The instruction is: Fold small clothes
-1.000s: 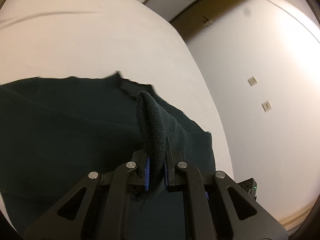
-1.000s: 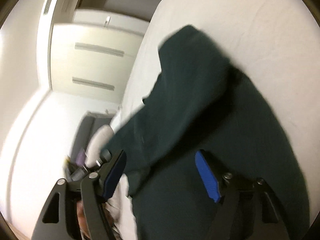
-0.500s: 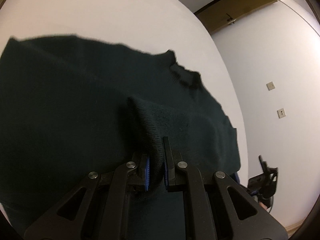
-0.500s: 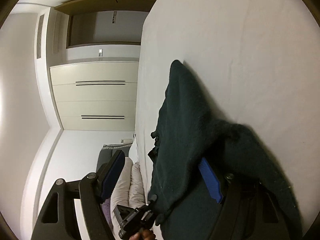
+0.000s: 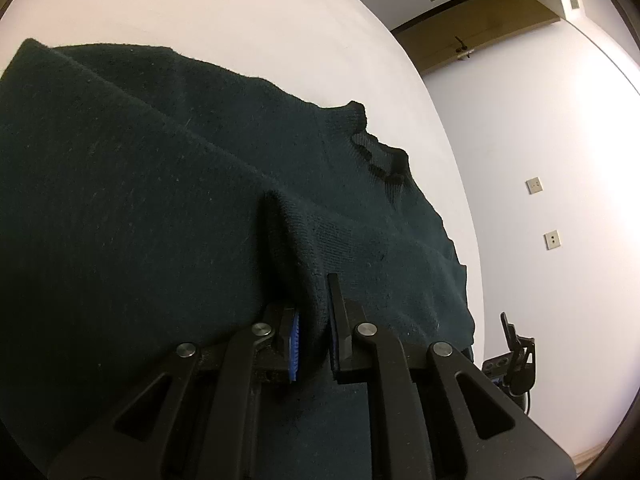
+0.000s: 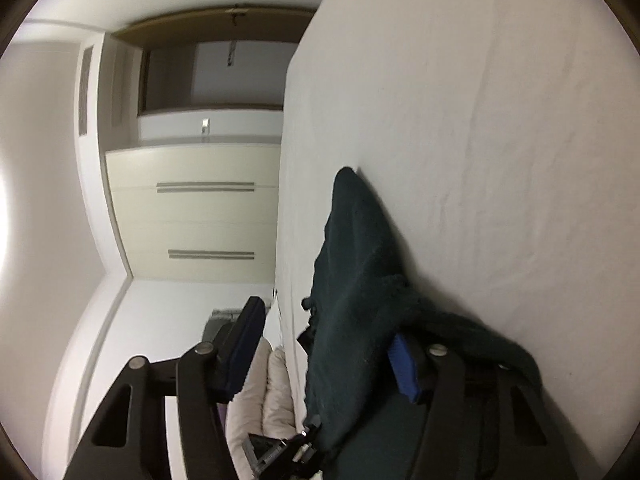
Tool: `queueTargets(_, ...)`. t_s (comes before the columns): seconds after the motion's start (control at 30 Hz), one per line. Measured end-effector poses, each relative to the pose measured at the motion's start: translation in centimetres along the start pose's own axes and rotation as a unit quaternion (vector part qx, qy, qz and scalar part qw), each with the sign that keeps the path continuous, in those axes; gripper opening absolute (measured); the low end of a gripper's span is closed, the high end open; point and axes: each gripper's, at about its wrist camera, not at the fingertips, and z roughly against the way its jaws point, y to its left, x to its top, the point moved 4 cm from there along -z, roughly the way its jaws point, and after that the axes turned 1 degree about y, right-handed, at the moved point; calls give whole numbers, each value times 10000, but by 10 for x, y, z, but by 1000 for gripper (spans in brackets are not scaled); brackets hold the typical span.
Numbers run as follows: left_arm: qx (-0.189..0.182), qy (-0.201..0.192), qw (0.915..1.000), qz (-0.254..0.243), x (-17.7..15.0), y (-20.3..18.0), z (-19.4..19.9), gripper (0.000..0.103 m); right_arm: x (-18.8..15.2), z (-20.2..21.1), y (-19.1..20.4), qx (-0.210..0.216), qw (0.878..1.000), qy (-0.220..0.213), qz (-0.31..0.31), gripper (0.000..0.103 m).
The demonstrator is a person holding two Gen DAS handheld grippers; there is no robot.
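Observation:
A dark green sweater (image 5: 168, 208) lies spread on the white bed (image 5: 224, 12), its collar (image 5: 376, 152) toward the far right. My left gripper (image 5: 314, 318) is shut on a raised fold of the sweater close above the cloth. In the right wrist view the picture is rolled on its side, and the sweater (image 6: 352, 280) hangs in a ridge against the bed (image 6: 500, 140). My right gripper (image 6: 326, 356) has its jaws closing with the cloth between them. Cloth drapes over one blue pad (image 6: 404, 368), while the other pad (image 6: 244, 348) stands apart from it.
The bed's edge runs close to the sweater, with a white wall (image 5: 540, 140) and wall sockets (image 5: 534, 186) beyond. A cream wardrobe (image 6: 192, 220), a doorway (image 6: 216, 72) and pale pillows (image 6: 260, 396) lie off the bed's side. Black gear (image 6: 280, 448) shows low down.
My left gripper has sunk toward the bed with the fold, and the sweater now lies flatter and wider. The right gripper has rolled and shifted along the sweater, and its jaws have narrowed.

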Motion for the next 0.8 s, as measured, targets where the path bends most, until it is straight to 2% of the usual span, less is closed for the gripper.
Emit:
queueTargets(0.2, 173, 193, 9996, 91, -3, 3, 13, 12, -5, 10, 4, -235, 9996, 110, -60, 62)
queueTargets(0.3, 668, 272, 9974, 4, -6, 6, 26, 12, -14, 30, 7, -505, 9987, 12, -18, 67)
queueTargets(0.37, 1374, -24, 9904, -172, -6, 2, 48, 12, -20, 41, 15, -865, 9960, -9, 208, 72)
queueTargets(0.43, 1781, -492, 9806, -661, -3, -17, 67, 12, -21, 44, 27, -980, 9939, -25, 504, 72)
queueTargets(0.47, 1818, -601, 9777, -868, -3, -27, 69, 12, -21, 40, 36, -983, 9927, -13, 705, 72)
queueTargets(0.57, 1693, -769, 9684, -1660, -4, -65, 57, 12, -22, 8, 61, -726, 9894, 334, 1209, 72)
queueTargets(0.63, 1572, -687, 9638, -2041, -9, -80, 37, 12, -22, -17, 67, -628, 9865, 561, 1403, 70)
queueTargets(0.73, 1908, -393, 9527, -2332, -17, -74, -5, 12, -26, -65, 67, -475, 9815, 1025, 1543, 69)
queueTargets(0.8, 2036, -233, 9509, -2321, -21, -61, -20, 12, -22, -86, 49, -813, 9795, 1147, 1446, 66)
